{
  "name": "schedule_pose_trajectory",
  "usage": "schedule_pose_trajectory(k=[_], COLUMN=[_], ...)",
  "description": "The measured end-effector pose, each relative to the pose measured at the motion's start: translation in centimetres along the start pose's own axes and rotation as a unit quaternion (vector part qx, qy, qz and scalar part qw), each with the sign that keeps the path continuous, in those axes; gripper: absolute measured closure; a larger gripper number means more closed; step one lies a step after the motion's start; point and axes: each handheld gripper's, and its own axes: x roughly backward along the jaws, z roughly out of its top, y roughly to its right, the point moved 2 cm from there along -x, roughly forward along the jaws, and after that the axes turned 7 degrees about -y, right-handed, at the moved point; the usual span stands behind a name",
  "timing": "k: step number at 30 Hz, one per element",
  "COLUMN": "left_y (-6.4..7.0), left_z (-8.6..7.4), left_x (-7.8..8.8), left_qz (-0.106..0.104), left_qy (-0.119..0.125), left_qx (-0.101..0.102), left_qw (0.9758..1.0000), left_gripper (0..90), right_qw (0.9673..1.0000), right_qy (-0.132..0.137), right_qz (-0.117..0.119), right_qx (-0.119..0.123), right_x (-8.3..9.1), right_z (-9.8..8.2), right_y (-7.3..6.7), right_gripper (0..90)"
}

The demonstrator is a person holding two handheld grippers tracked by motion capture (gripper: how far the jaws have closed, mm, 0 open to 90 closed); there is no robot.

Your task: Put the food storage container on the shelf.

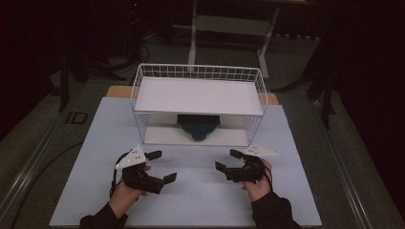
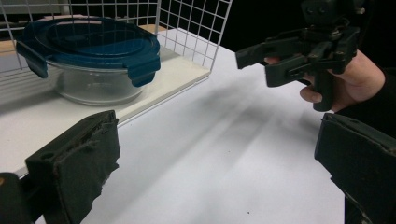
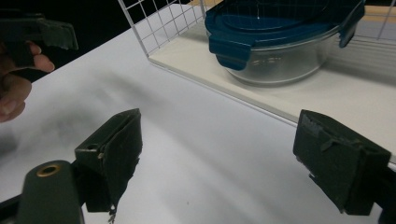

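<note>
Both grippers, left gripper (image 1: pixel 159 167) and right gripper (image 1: pixel 226 160), hover with jaws spread, empty; blue-lidded round glass container (image 1: pixel 198 126) untouched in my white wire rack (image 1: pixel 199 73), so nothing started.

Rack (image 1: pixel 198 95): thin white-coated wire mesh with smooth matt white shelf boards. Container (image 2: pixel 95 81): clear glossy glass bowl; lid (image 2: pixel 88 44) glossy blue plastic. Table surface (image 1: pixel 191 191): matt, smooth, pale. Jaw pads (image 3: pixel 114 151): rough matt black, frayed at edges.
</note>
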Motion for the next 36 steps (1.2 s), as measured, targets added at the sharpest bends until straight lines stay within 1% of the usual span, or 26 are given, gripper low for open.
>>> schedule_pose_trajectory(k=[1, 3, 6, 10, 11, 12, 14, 16, 19, 22, 23, 26, 27, 29, 30, 36], left_y=[0.0, 0.0, 0.0, 0.0, 0.0, 0.0, 0.0, 0.1, 0.1, 0.0, 0.0, 0.1, 0.0, 0.0, -0.1, 0.0], left_z=[0.0, -0.1, -0.2, -0.5, -0.6, -0.6, -0.8, -0.8, -0.9, -1.0, -1.1, -1.2, -1.3, -1.4, -1.5, -1.5], left_x=[0.0, 0.1, 0.2, 0.5, 0.7, 0.7, 0.9, 1.0, 1.0, 0.9, 0.8, 0.7, 0.6, 0.5, 0.5, 0.3], left_qz=[0.000, -0.002, -0.001, -0.002, -0.001, -0.001, -0.002, -0.004, -0.003, -0.003, -0.004, -0.003, -0.005, -0.004, -0.004, -0.007], left_qy=[0.000, -0.004, -0.008, -0.008, -0.007, -0.007, -0.006, -0.003, -0.007, -0.009, -0.011, -0.015, -0.013, -0.015, -0.017, -0.018], left_qx=[0.000, 0.001, -0.002, -0.001, -0.002, -0.002, -0.001, -0.005, -0.007, -0.007, -0.008, -0.010, -0.008, -0.007, -0.007, -0.009], left_qw=[1.0000, 1.0000, 1.0000, 1.0000, 1.0000, 1.0000, 1.0000, 1.0000, 1.0000, 0.9999, 0.9999, 0.9998, 0.9999, 0.9998, 0.9998, 0.9998], left_gripper=[0.4, 0.4, 0.4, 0.4, 0.4, 0.4, 0.4, 0.4, 0.4, 0.4, 0.4, 0.4, 0.4, 0.4, 0.4, 0.4], right_qw=[1.0000, 1.0000, 0.9998, 0.9999, 0.9999, 0.9999, 0.9998, 0.9998, 0.9997, 0.9998, 0.9998, 0.9996, 0.9996, 0.9996, 0.9997, 0.9997], right_qy=[0.000, 0.000, -0.004, -0.001, 0.004, 0.004, 0.005, 0.004, 0.005, 0.002, -0.001, -0.007, -0.009, -0.010, -0.010, -0.011], right_qz=[0.000, 0.000, -0.008, -0.005, -0.006, -0.006, -0.011, -0.013, -0.014, -0.011, -0.011, -0.020, -0.018, -0.019, -0.019, -0.015], right_qx=[0.000, 0.009, 0.020, 0.015, 0.012, 0.012, 0.015, 0.017, 0.019, 0.014, 0.015, 0.020, 0.018, 0.017, 0.012, 0.014], right_x=[0.0, 0.8, 1.2, 1.9, 2.4, 2.4, 3.0, 3.2, 3.9, 4.1, 4.3, 4.5, 4.5, 4.5, 4.5, 4.3], right_z=[0.0, -0.7, -1.3, -1.7, -2.0, -2.0, -2.5, -2.6, -3.4, -3.7, -4.2, -4.7, -4.8, -4.9, -5.1, -5.1], right_y=[0.0, -0.2, -0.3, -0.3, -0.3, -0.3, -0.2, -0.2, 0.1, 0.2, 0.4, 0.7, 0.8, 1.0, 1.2, 1.2], right_gripper=[15.5, 16.7, 17.0, 16.9, 16.9, 16.9, 16.9, 16.9, 16.9, 16.9, 16.9, 17.0, 17.0, 17.0, 17.0, 17.0])
